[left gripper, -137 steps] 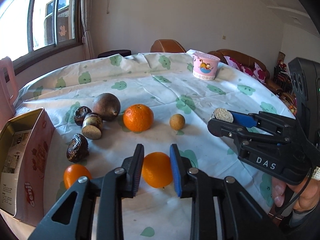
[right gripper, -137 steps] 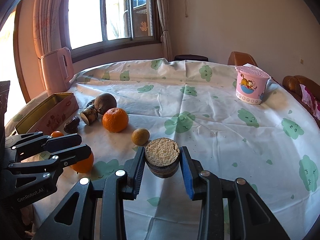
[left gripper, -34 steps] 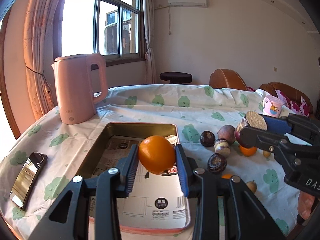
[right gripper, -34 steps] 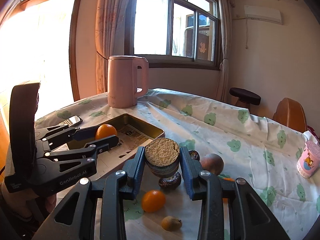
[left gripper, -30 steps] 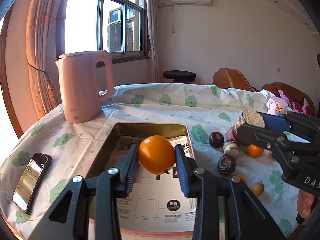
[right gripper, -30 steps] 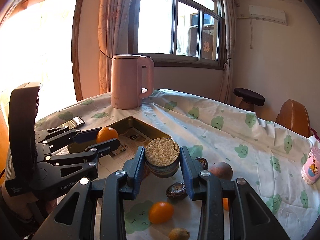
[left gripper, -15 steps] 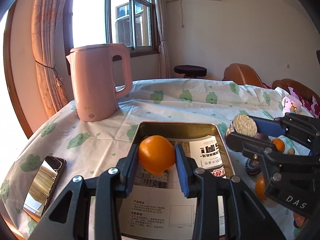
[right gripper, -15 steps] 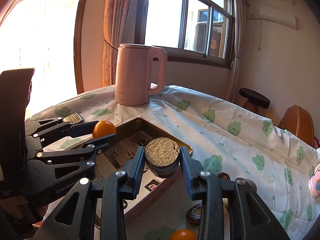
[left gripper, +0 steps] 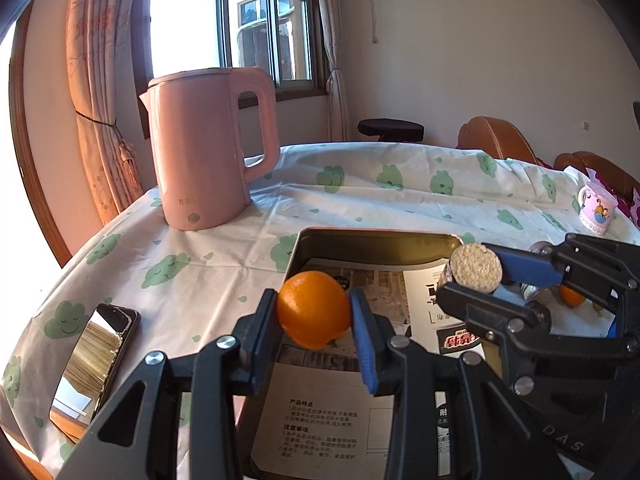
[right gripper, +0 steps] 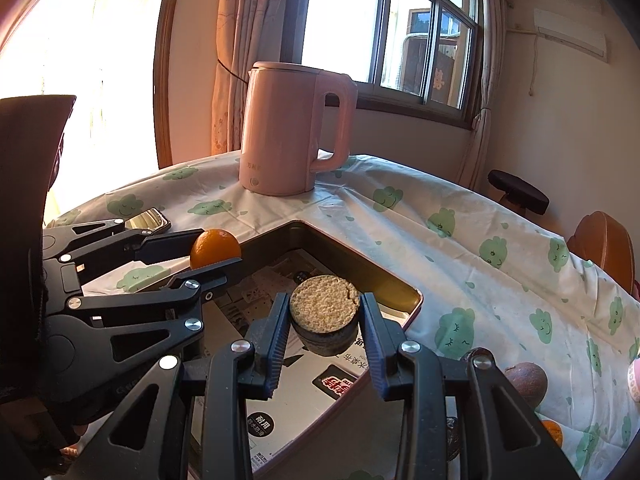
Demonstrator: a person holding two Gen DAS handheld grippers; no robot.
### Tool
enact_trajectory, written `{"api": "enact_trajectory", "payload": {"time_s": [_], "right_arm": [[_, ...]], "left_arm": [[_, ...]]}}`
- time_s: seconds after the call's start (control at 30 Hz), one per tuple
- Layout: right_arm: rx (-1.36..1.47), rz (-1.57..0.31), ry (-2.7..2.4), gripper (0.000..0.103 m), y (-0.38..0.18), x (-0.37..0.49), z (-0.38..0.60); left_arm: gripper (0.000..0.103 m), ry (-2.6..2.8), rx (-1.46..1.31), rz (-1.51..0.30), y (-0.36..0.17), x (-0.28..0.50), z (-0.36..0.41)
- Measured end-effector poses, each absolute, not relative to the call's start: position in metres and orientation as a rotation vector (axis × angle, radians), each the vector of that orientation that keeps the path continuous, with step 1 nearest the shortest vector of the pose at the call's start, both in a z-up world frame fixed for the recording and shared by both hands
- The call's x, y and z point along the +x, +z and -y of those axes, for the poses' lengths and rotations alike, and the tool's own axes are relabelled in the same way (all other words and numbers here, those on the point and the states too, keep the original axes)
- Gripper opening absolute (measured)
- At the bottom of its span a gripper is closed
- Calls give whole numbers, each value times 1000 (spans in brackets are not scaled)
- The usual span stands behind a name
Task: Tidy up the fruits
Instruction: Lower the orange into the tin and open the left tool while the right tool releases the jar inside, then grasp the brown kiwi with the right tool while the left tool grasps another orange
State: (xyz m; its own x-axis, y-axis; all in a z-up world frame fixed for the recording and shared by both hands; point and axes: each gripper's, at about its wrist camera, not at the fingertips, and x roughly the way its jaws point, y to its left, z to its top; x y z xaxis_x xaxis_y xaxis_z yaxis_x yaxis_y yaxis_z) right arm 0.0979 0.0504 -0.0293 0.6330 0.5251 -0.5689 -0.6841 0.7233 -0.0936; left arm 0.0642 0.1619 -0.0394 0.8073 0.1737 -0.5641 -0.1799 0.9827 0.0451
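Both tools have swung from the loose fruit on the desk to above the open tin; in the left wrist view the left tool (left gripper: pixel 314 312) clenches an orange (left gripper: pixel 313 309) over the tin (left gripper: pixel 372 242), near the pink kettle (left gripper: pixel 208 148) and phone (left gripper: pixel 94 356). In the right wrist view the right tool (right gripper: pixel 324 320) grips a dark cut fruit (right gripper: pixel 324 314), pale face up, above the tin's paper-lined floor (right gripper: pixel 264 292).

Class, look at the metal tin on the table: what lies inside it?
Inside the tin lie only printed paper sheets lining the bottom; no fruit rests there yet. The two hand-held grippers and what they hold cover part of the floor, so that part cannot be checked.
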Motion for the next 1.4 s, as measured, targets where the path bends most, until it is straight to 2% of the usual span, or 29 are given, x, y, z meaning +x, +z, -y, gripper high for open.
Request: {"api": "enact_trajectory", "payload": {"time_s": [0.93, 1.03, 1.2, 1.27, 1.4], "right_arm": [[-340, -640, 715, 38, -50, 111, -65], [-335, -631, 705, 39, -46, 110, -61], [-303, -607, 684, 57, -34, 104, -32], [-293, -599, 660, 57, -30, 98, -10], [-268, -601, 579, 58, -28, 84, 48]], "left_arm": [[40, 219, 4, -630, -49, 69, -167], [50, 241, 12, -602, -43, 63, -165], [81, 206, -15, -530, -29, 44, -156], [88, 189, -14, -499, -25, 36, -146], [89, 128, -7, -466, -21, 24, -119]]}}
